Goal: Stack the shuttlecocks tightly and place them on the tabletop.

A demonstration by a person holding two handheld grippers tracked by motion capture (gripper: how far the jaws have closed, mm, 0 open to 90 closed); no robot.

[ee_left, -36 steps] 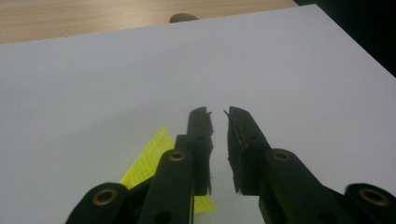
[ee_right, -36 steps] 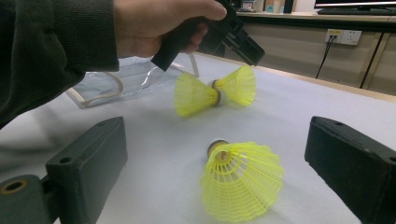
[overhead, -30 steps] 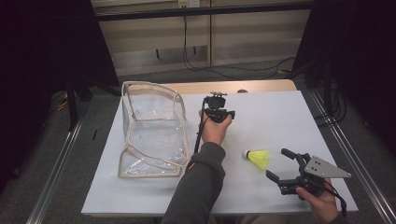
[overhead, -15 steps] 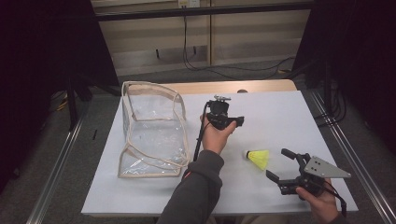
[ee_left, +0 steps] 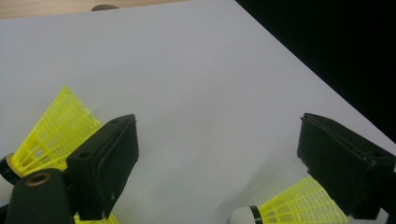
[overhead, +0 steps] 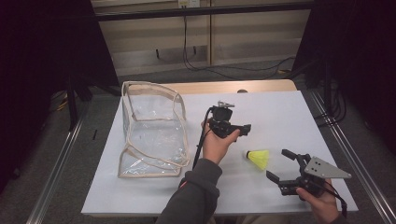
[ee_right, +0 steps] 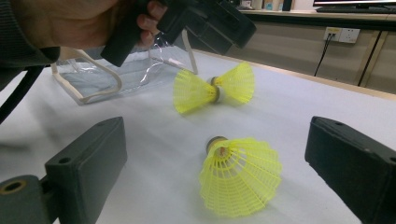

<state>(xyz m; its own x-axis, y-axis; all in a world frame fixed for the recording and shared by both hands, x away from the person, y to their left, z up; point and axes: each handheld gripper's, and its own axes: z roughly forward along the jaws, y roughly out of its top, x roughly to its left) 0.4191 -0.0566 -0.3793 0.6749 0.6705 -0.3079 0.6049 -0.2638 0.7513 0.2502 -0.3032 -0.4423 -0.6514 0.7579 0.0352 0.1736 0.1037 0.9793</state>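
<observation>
Shuttlecocks: two lie head to head (ee_right: 214, 92) beneath the left gripper (overhead: 232, 127), right of the clear bag (overhead: 152, 130). Its jaws have just been opening, apparently empty. Right gripper (overhead: 281, 164) gapes toward a third shuttlecock (overhead: 259, 158); a careless nudge could roll it.

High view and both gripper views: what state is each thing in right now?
Clear bag: open, lying on the table, nothing visible inside.
Near shuttlecock: lying on its side, free, ahead of the right tool.
Two far shuttlecocks: lying cork to cork on the table, below the left tool, untouched.
Left tool: jaws just opened, nothing between them.
Right tool: open, empty.
</observation>
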